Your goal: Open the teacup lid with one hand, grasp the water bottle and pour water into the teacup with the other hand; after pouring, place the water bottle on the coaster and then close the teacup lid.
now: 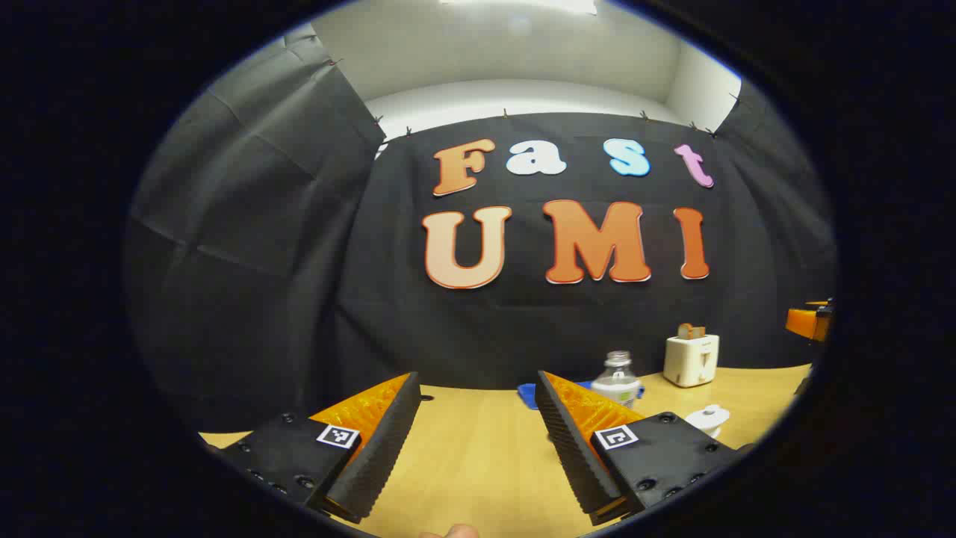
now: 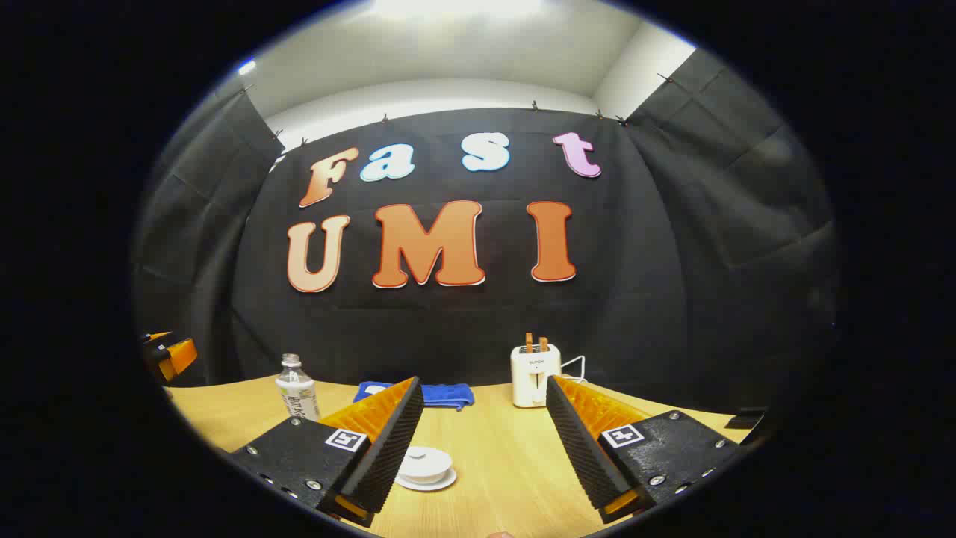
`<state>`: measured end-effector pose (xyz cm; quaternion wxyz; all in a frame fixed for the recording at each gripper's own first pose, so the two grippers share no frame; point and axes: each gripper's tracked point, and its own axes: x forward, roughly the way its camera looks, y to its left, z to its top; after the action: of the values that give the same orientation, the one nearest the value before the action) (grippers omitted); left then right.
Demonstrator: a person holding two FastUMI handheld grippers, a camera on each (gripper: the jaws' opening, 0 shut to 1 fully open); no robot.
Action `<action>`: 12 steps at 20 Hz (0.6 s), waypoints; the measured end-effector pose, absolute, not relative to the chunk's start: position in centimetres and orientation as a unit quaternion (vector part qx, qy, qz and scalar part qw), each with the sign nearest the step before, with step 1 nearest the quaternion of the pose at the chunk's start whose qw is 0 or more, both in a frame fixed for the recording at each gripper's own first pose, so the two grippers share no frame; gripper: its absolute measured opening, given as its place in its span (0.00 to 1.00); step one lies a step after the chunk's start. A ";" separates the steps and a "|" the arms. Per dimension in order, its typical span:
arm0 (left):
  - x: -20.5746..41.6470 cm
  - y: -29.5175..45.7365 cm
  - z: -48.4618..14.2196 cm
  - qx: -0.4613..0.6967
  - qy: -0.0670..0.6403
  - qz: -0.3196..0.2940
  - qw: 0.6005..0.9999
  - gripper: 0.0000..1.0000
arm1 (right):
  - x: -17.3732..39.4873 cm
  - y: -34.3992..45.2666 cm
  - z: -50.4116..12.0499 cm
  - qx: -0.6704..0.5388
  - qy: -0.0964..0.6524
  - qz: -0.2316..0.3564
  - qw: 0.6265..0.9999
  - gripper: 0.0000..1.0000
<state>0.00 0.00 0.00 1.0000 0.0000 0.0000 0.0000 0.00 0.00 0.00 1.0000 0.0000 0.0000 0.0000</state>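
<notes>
A clear water bottle (image 1: 618, 379) with a white label stands on the wooden table (image 1: 478, 456), partly hidden behind my left gripper's right finger. To its right sits the white teacup (image 1: 708, 418) with its lid on. My left gripper (image 1: 476, 382) is open and empty, short of both. In the right gripper view the lidded teacup (image 2: 424, 463) rests on a saucer just past the left finger, and the bottle (image 2: 296, 388) stands upright farther back left. My right gripper (image 2: 482, 385) is open with nothing between its fingers.
A white toaster (image 2: 535, 373) with toast in it stands near the back wall, a folded blue cloth (image 2: 448, 394) beside it. A dark flat object (image 2: 747, 417) lies at the table's right edge. The other gripper (image 2: 168, 357) shows at the far left.
</notes>
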 end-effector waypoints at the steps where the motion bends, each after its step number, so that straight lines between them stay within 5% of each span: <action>1: 0.2 0.4 -0.3 -0.004 0.003 0.003 1.000 0.99 | 0.1 0.3 -0.4 0.000 0.006 0.002 1.000 0.98; 10: 0.3 -2.8 -3.4 -0.035 0.056 -0.051 0.996 0.99 | 0.5 -0.9 -3.3 -0.020 0.049 -0.017 0.998 0.98; 11: 0.5 -3.1 -3.5 -0.030 0.060 -0.054 0.996 0.99 | 0.5 -1.1 -3.5 -0.020 0.051 -0.021 0.998 0.92; 12: 0.6 -3.3 -3.6 -0.024 0.062 -0.056 0.996 0.99 | 0.6 -1.3 -3.6 -0.020 0.054 -0.023 0.998 0.98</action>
<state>0.61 -3.25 -3.61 0.9962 -0.0244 0.0621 -0.0560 0.59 -1.34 -3.64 0.9981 -0.0200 0.0539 -0.0234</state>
